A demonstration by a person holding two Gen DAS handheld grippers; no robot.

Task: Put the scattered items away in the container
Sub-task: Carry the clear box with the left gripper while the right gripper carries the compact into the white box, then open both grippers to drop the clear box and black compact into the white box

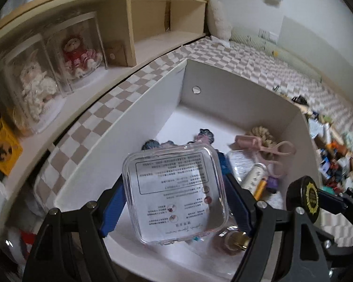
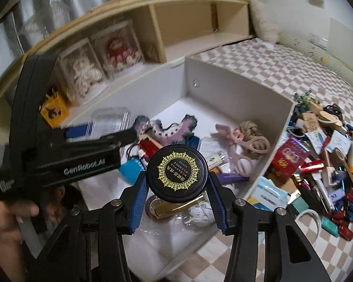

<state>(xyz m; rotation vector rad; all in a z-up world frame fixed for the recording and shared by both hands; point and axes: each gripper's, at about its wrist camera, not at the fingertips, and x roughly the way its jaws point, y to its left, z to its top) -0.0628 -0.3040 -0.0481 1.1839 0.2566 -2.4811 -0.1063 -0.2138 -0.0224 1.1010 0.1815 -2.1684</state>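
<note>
My left gripper (image 1: 174, 197) is shut on a clear square plastic case (image 1: 176, 195) with a printed label, held over the white open box (image 1: 134, 127). My right gripper (image 2: 177, 188) is shut on a round black tin (image 2: 177, 172) with a gold ornament on its lid, also above the box (image 2: 237, 87). The tin (image 1: 304, 198) shows at the right edge of the left wrist view. The left gripper's body (image 2: 66, 155) and its clear case (image 2: 110, 119) appear at the left of the right wrist view. Inside the box lie pink scissors (image 1: 274, 154), a white tube (image 1: 254, 178) and a frilly purple piece (image 2: 167, 129).
A heap of scattered small items (image 2: 322, 159) lies on the checked cloth (image 2: 282, 65) right of the box. A wooden shelf (image 1: 153, 23) behind holds two dolls in clear cases (image 1: 80, 56). A hand (image 2: 9, 213) grips the left tool. A yellow box (image 1: 2, 148) sits at left.
</note>
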